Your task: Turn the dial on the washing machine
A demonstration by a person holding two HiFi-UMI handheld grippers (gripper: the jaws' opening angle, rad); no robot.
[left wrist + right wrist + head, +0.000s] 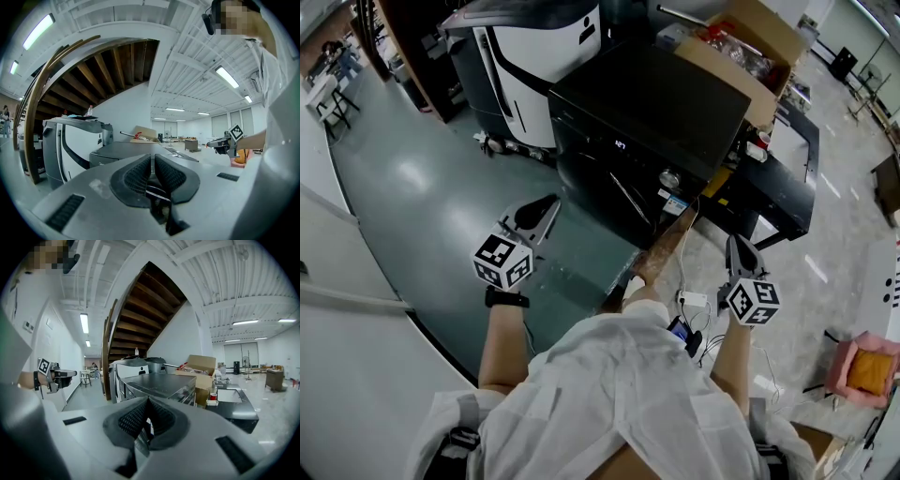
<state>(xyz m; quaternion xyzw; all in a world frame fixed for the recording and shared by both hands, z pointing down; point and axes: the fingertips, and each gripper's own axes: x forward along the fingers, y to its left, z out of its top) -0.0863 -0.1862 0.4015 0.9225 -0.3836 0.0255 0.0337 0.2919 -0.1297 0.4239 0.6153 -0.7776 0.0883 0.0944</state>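
The left gripper (549,202) and right gripper (737,242) hold ribbed dark fingers (136,176) clenched empty, apart from the boxy black washing machine (647,103).

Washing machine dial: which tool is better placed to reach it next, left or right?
Right, probably. The right tool hangs nearer the dial on the washing machine front; the left tool sits farther off, over the floor. Both are shut and empty.

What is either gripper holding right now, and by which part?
Nothing. The left gripper and right gripper are both shut and empty, away from the dial.
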